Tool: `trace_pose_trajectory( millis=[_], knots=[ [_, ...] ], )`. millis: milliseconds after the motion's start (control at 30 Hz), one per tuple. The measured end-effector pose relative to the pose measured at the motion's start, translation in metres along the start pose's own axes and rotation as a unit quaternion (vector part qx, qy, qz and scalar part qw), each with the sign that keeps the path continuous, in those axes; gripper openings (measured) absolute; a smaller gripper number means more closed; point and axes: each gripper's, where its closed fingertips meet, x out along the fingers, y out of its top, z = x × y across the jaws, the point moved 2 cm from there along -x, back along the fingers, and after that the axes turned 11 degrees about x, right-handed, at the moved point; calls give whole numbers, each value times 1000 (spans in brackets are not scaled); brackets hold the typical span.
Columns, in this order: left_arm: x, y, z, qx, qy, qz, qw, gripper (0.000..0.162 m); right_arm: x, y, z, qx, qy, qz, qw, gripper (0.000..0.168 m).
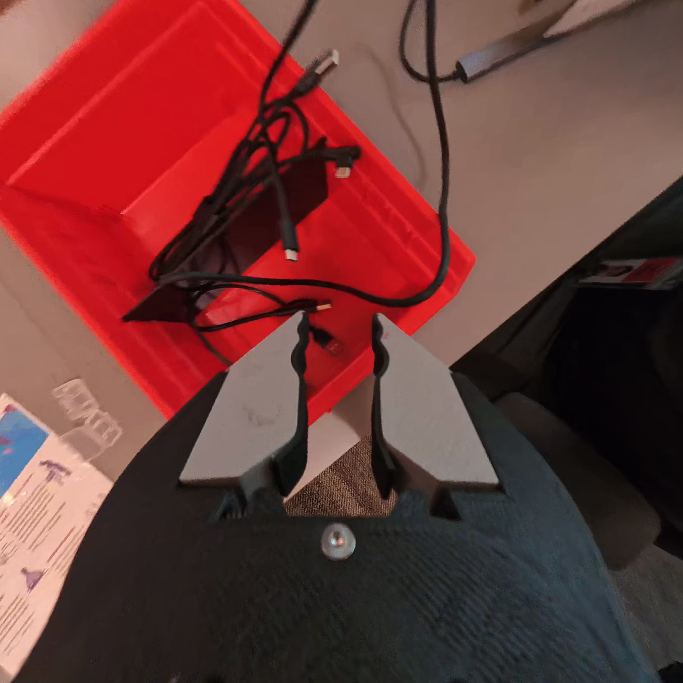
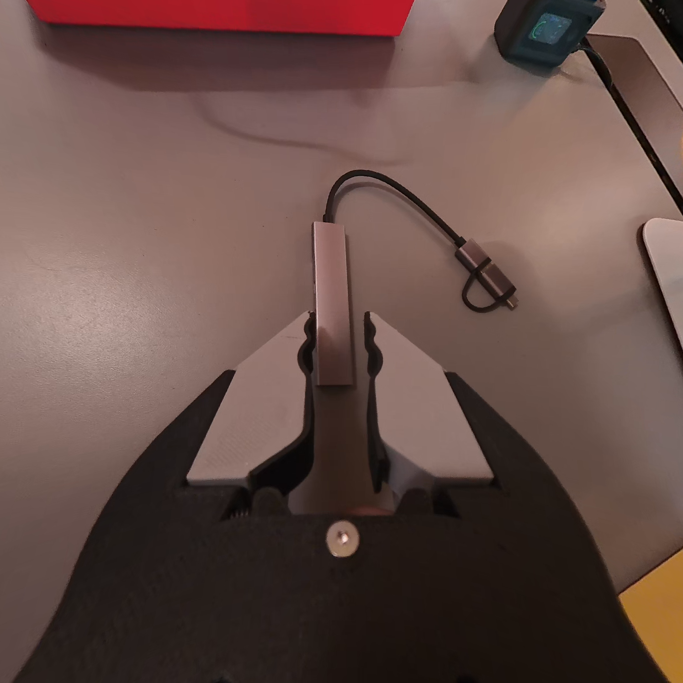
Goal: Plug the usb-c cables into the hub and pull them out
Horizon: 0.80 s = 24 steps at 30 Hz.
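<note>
A red bin [image 1: 111, 122] on the table holds a tangle of black cables [image 1: 236, 192]. One USB-C plug [image 1: 291, 254] lies free in the bin's middle. A second plug [image 1: 324, 306] and a third plug [image 1: 330, 345] lie near the bin's front corner. My left gripper [image 1: 340, 317] is open and empty above that corner, the third plug showing between its fingers. The slim grey hub [image 2: 330, 281] lies flat on the table; it also shows far off in the left wrist view [image 1: 480, 63]. My right gripper [image 2: 338, 314] is open, its fingers on either side of the hub's near end, with a small gap on the right.
The hub's short black lead ends in a grey plug with adapter [image 2: 484, 273]. A small device with a lit screen [image 2: 547, 33] stands at the back right, the red bin's wall [image 2: 221, 14] at the back. A printed leaflet [image 1: 37, 517] lies left. The table edge [image 1: 554, 236] drops off to the right. The left gripper's tips are roughly 35 centimetres from the right gripper's.
</note>
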Motion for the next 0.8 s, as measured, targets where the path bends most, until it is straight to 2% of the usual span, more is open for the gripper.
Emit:
trace_pose_trajectory(
  millis=[67, 167, 267, 400, 567, 667, 800],
  knots=[
    [-16, 1, -9, -10, 12, 14, 1000, 29, -1, 0, 1, 2, 0, 2, 1000, 23],
    [-32, -5, -38, -61, 103, 6, 993, 25, -1, 1, 1, 3, 0, 4, 1000, 23],
    [-16, -11, -45, -80, 141, -31, 986, 30, -1, 2, -1, -2, 1, 3, 1000, 23],
    [17, -36, -61, -78, 218, -126, 965, 32, -1, 1, 0, -3, -3, 2, 1000, 23],
    [48, -63, -70, -21, 291, -218, 931, 40, -4, 4, 1, 6, 0, 11, 1000, 23],
    [56, -70, -77, 19, 345, -237, 908, 42, -5, 5, -1, 0, 0, 14, 1000, 23],
    [56, -77, -97, 112, 449, -270, 844, 36, -7, 8, -2, -3, 0, 18, 1000, 23]
  ],
)
